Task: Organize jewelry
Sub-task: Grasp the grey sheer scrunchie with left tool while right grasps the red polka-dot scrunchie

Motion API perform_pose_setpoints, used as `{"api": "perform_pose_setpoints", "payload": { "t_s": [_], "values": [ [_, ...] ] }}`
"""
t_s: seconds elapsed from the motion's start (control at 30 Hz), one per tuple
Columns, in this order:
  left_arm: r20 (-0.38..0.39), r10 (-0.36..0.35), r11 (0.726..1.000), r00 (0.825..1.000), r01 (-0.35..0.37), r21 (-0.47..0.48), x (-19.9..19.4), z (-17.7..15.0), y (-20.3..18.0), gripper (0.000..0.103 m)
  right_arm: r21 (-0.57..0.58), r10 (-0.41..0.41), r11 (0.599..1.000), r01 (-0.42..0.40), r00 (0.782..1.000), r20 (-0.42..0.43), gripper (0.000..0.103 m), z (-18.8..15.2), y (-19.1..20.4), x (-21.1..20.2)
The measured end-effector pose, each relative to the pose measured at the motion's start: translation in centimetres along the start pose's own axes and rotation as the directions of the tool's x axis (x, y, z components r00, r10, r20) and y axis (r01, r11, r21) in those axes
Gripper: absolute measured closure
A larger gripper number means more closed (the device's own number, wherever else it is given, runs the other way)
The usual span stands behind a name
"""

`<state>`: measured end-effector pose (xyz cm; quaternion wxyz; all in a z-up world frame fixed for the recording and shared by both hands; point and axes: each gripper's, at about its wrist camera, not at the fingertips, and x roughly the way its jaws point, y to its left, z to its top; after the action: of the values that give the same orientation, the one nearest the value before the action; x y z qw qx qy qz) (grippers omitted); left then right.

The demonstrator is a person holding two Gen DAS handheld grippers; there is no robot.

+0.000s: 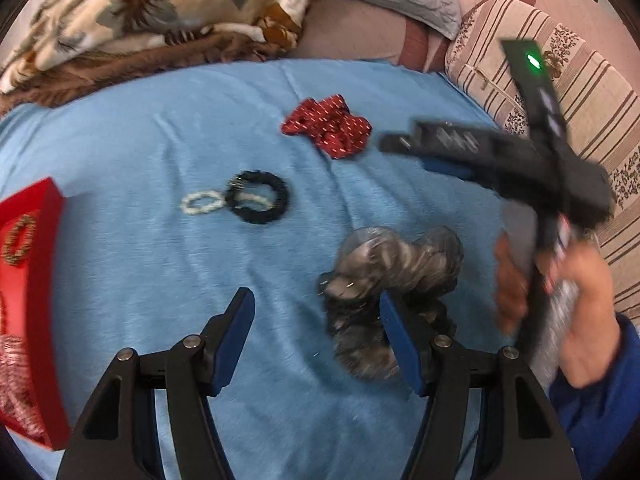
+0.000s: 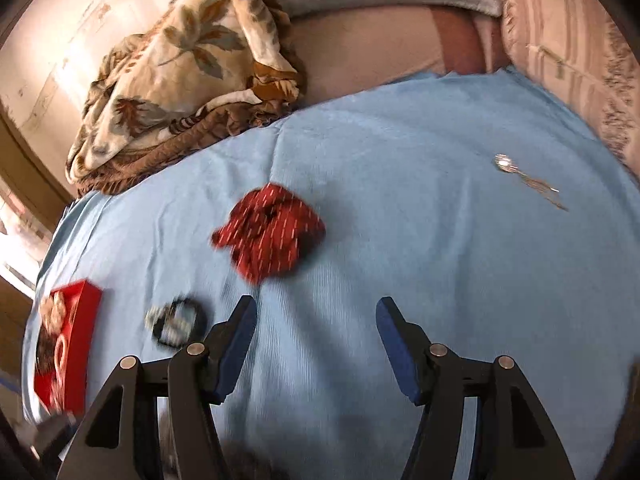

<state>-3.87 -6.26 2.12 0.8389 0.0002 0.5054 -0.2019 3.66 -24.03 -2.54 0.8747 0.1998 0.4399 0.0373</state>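
Both grippers hang over the blue cloth (image 1: 160,140) with fingers wide apart, gripping nothing. Left gripper (image 1: 316,344) is low, its right finger against the grey scrunchie (image 1: 384,276). Right gripper (image 2: 316,344) is tilted, hand (image 1: 580,300) wrapped round its handle. Red scrunchie (image 2: 272,236) ahead, bracelets (image 1: 236,200) mid-cloth, red box (image 1: 40,300) at left.

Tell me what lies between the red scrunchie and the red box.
The black scrunchie overlapping a white bead bracelet lies between the red scrunchie and the red box on the blue cloth, in both wrist views.
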Motion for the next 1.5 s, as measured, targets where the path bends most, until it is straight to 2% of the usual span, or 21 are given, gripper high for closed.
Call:
{"api": "perform_pose_setpoints", "payload": {
  "t_s": [0.17,0.3,0.33,0.37,0.4,0.43,0.53,0.73,0.87,1.0,1.2,1.27,1.33,1.37,1.4,1.43,1.47,1.5],
  "values": [
    [-0.013,-0.062,0.997,0.998,0.061,-0.04,1.2,0.6,-0.1,0.039,0.058,0.045,0.997,-0.043,0.998,-0.034,0.037,1.8,0.1,2.8],
    [-0.038,-0.091,0.994,0.995,0.089,-0.057,2.1,0.4,-0.7,0.039,0.041,0.025,0.999,-0.022,0.998,-0.066,0.037,2.4,0.8,4.7],
    [-0.044,-0.098,0.994,0.994,0.096,-0.055,2.2,0.3,-1.0,0.042,0.03,0.012,1.0,-0.01,0.998,-0.064,0.04,2.5,0.9,4.8],
    [-0.057,-0.117,0.992,0.992,0.114,-0.049,2.4,0.2,-1.2,0.052,0.014,0.013,1.0,-0.012,0.997,-0.073,0.066,2.6,1.2,4.9],
    [-0.073,-0.124,0.992,0.99,0.121,-0.042,2.4,0.1,-1.4,0.084,0.003,0.029,1.0,-0.029,0.995,-0.097,0.096,2.7,1.3,4.9],
    [-0.091,-0.121,0.992,0.988,0.118,-0.035,2.5,0.0,-1.6,0.087,0.002,0.024,1.0,-0.024,0.995,-0.097,0.096,2.5,1.3,4.7],
    [-0.049,-0.096,0.995,0.994,0.095,-0.021,0.8,-0.1,-1.5,0.087,-0.024,-0.009,1.0,0.007,0.998,-0.058,0.097,1.9,1.7,2.5],
    [0.048,-0.078,0.997,0.996,0.078,-0.009,-5.4,-0.7,0.0,0.087,-0.068,-0.028,0.997,0.029,1.0,0.004,0.097,-0.5,3.5,-2.9],
    [0.101,-0.052,0.998,0.994,0.055,-0.025,-9.5,-1.9,1.9,0.087,-0.081,-0.006,0.997,0.008,1.0,0.025,0.097,-2.5,5.3,-6.0],
    [0.153,0.008,0.999,0.988,0.0,-0.052,-13.1,-3.9,4.4,0.087,-0.093,0.021,0.995,-0.017,0.999,0.044,0.097,-4.7,7.2,-8.6],
    [0.201,0.089,0.99,0.975,-0.065,-0.121,-16.3,-6.2,8.4,0.087,-0.118,0.057,0.992,-0.05,0.997,0.052,0.097,-8.0,10.4,-11.4],
    [0.21,0.098,0.985,0.973,-0.065,-0.161,-17.3,-7.0,10.0,0.087,-0.141,0.028,0.99,-0.021,0.998,0.053,0.097,-8.9,11.1,-11.6],
    [0.215,0.105,0.98,0.971,-0.065,-0.187,-17.9,-7.6,11.0,0.087,-0.139,-0.039,0.989,0.048,0.997,0.061,0.096,-9.4,11.0,-11.2],
    [0.217,0.109,0.977,0.97,-0.065,-0.201,-18.2,-7.9,11.6,0.087,-0.125,-0.055,0.99,0.062,0.997,0.057,0.091,-9.4,10.5,-10.8],
    [0.216,0.109,0.975,0.97,-0.062,-0.211,-18.2,-8.2,11.9,0.087,-0.099,-0.064,0.993,0.068,0.997,0.05,0.074,-9.4,9.6,-10.2],
    [0.214,0.106,0.975,0.971,-0.059,-0.216,-18.1,-8.5,12.0,0.087,-0.078,-0.077,0.994,0.081,0.996,0.05,0.063,-9.3,8.9,-9.9],
    [0.208,0.103,0.974,0.973,-0.056,-0.22,-18.0,-8.8,12.2,0.087,-0.054,-0.102,0.993,0.105,0.993,0.056,0.046,-9.3,8.1,-9.4],
    [0.202,0.1,0.974,0.974,-0.054,-0.221,-17.8,-8.9,12.2,0.086,-0.038,-0.127,0.991,0.129,0.99,0.061,0.043,-9.1,7.4,-8.9]
  ]
}}
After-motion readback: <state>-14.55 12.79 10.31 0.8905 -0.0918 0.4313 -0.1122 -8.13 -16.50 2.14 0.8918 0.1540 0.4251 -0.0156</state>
